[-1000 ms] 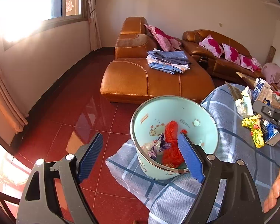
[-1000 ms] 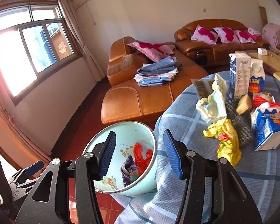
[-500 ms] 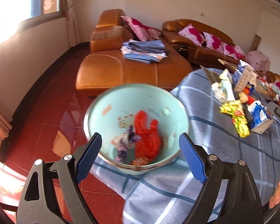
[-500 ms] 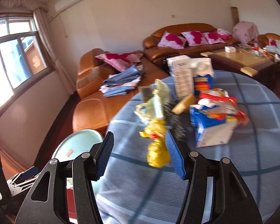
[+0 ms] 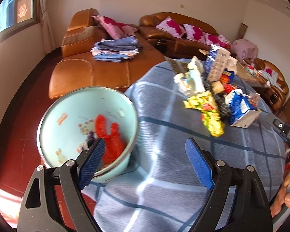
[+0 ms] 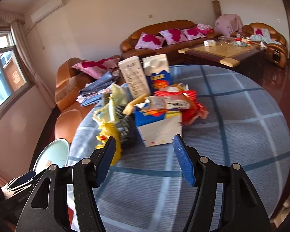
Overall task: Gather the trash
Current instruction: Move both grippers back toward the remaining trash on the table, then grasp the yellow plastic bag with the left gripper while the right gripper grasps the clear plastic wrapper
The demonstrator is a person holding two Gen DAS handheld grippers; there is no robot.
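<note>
Left wrist view: the pale green bin (image 5: 83, 123) stands on the floor against the edge of the bench (image 5: 164, 154). It holds a crumpled red bag (image 5: 110, 135) and a small purple-and-white wrapper (image 5: 89, 137), so a small part of the collecting is done. The left tongs (image 5: 143, 162) stand wide with nothing between them, over the cloth near the bin.

Right wrist view: most of the trash is left, heaped mid-bench: a yellow wrapper (image 6: 108, 133), a torn blue-and-white carton (image 6: 158, 127), a red net bag (image 6: 191, 104), and two upright cartons (image 6: 145, 77) behind. The right tongs (image 6: 143, 156) have just been opening, hold nothing, and point at the heap's near edge. I judge the task barely begun, the next pick pending.
</note>
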